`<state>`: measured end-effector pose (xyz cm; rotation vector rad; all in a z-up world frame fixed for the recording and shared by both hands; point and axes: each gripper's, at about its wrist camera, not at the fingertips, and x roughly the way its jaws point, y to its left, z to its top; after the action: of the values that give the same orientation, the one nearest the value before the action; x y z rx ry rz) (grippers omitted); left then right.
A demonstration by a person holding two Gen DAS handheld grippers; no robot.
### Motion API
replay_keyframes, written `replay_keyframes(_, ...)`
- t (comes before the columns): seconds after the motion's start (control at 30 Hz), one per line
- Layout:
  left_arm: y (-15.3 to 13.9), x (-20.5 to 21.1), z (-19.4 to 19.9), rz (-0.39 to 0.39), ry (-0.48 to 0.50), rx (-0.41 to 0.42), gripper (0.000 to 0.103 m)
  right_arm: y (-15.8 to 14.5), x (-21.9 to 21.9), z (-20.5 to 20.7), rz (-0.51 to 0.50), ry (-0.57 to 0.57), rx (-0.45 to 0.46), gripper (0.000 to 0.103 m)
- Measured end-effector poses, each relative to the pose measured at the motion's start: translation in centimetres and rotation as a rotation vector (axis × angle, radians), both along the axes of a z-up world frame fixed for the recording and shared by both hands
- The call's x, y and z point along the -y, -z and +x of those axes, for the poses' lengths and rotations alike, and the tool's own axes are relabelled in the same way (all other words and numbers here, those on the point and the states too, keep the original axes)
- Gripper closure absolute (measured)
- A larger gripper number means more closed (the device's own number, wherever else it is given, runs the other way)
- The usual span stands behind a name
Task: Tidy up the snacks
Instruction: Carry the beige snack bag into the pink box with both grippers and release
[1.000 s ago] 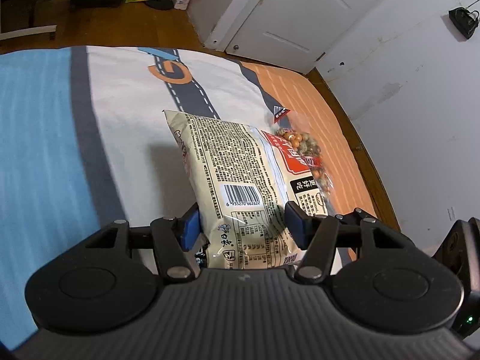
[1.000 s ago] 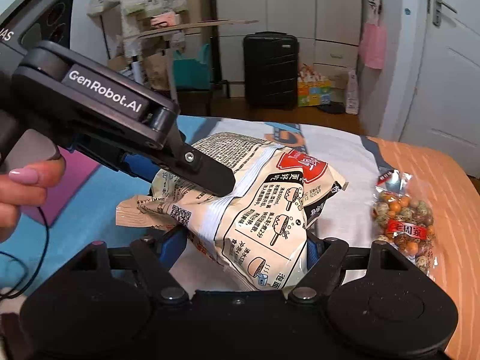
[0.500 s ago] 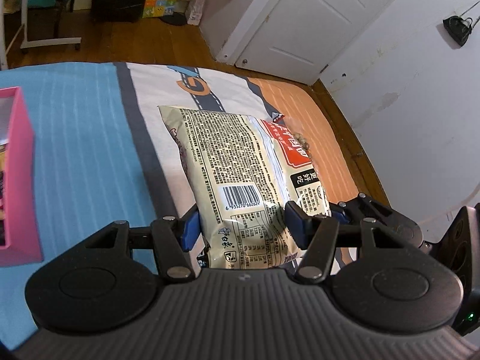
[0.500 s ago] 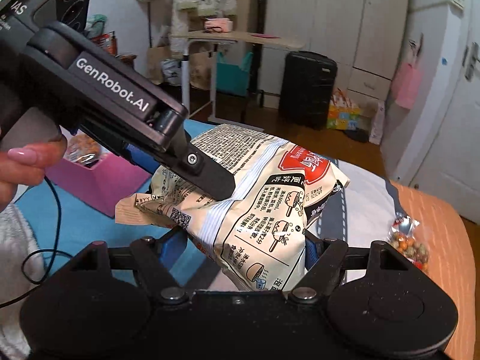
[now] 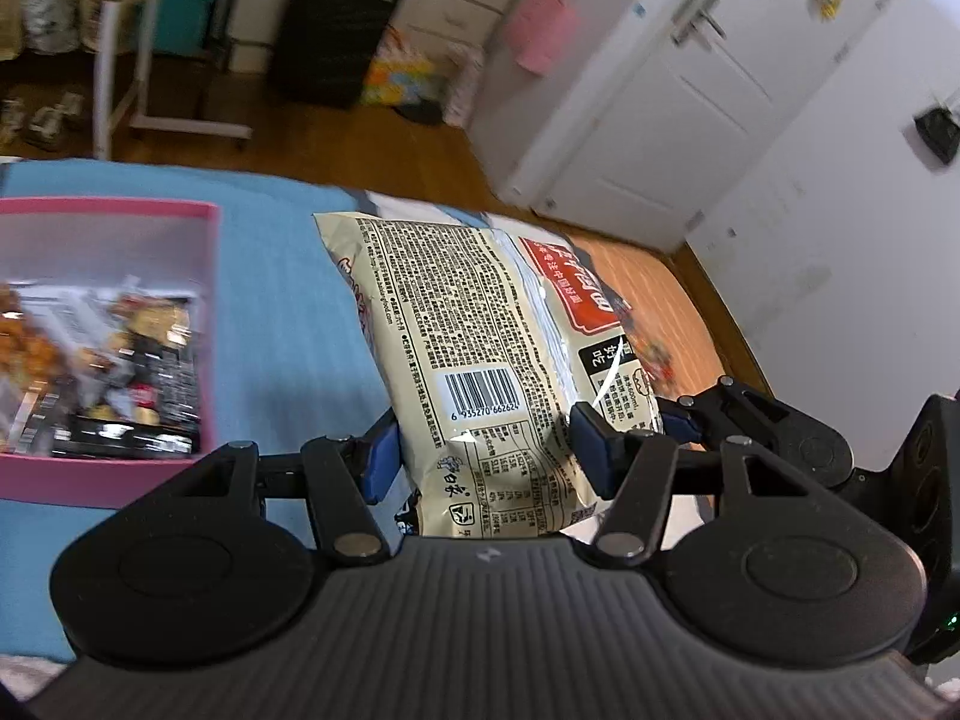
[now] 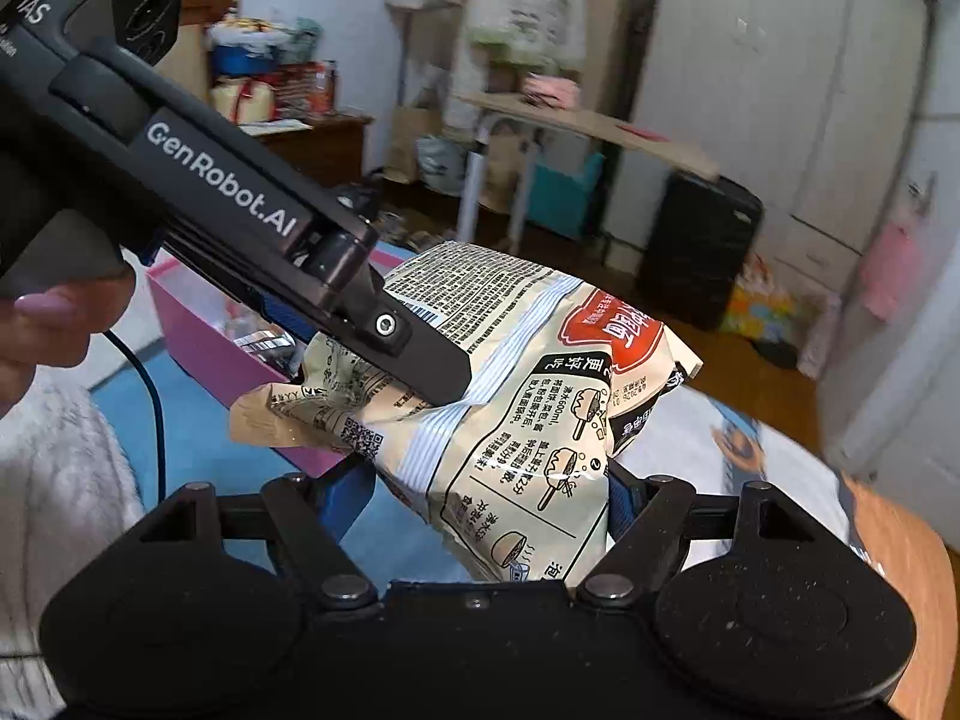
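Observation:
A beige instant-noodle packet (image 5: 456, 312) with a red label hangs in the air over the bed, held from two sides. My left gripper (image 5: 486, 453) is shut on its lower end, blue pads pressing both edges. My right gripper (image 6: 486, 498) is shut on the packet (image 6: 528, 396) from the other side. In the right wrist view, the left gripper's upper finger (image 6: 420, 366) lies across the packet's top. A pink box (image 5: 207, 324) holding several snack packs sits on the blue sheet, just left of the packet. The box (image 6: 198, 324) shows behind the left gripper.
A person's hand (image 6: 42, 324) grips the left gripper's handle. A clear bag of mixed nuts (image 5: 651, 354) lies blurred on the orange part of the bed, behind the packet. Beyond the bed are a wooden floor, a black suitcase (image 5: 330, 30), a small desk and a white door.
Both grippers have lifted the noodle packet and carried it leftward across the bed. The pink box has come into view beside it, and the nut bag has dropped behind.

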<state>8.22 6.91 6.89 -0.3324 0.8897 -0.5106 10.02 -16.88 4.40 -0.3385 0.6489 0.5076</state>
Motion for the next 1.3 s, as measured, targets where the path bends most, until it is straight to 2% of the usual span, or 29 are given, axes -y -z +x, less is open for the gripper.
replay_keyframes(0.2,-0.3,-5.9,0.5,-0.008,-0.132,0.025,0.045,0.1,-4.6,2.4,0.052,-0.119,0.033,0.023)
replay_keyframes(0.37,1.4,-9.9,1.4,-0.005,-0.228,0.061,0.045,2.2,-7.2,5.2,0.062,-0.248,0.075,0.024)
replay_keyframes(0.5,3.5,-11.7,3.1,-0.013,-0.282,0.034,0.045,3.5,-9.5,6.8,0.04,-0.278,0.057,0.024)
replay_keyframes(0.77,7.9,-14.9,4.5,0.005,-0.388,0.015,0.044,6.7,-12.6,8.8,0.067,-0.304,-0.034,0.024)
replay_keyframes(0.93,9.4,-16.7,4.9,-0.008,-0.444,0.023,0.044,8.0,-14.2,9.6,0.071,-0.321,-0.039,0.024)
replay_keyframes(1.03,10.0,-17.0,5.3,0.01,-0.461,0.023,0.044,8.8,-14.8,10.3,0.063,-0.317,-0.043,0.024)
replay_keyframes(1.13,10.8,-16.6,6.0,0.075,-0.477,0.005,0.042,9.8,-15.7,10.4,-0.006,-0.326,-0.024,0.021)
replay_keyframes(1.23,11.0,-15.0,6.1,0.273,-0.489,-0.008,0.042,10.3,-15.8,10.2,-0.104,-0.312,0.041,0.014)
replay_keyframes(1.3,10.5,-14.2,5.7,0.32,-0.47,0.025,0.042,9.5,-15.0,9.6,-0.101,-0.301,0.05,0.013)
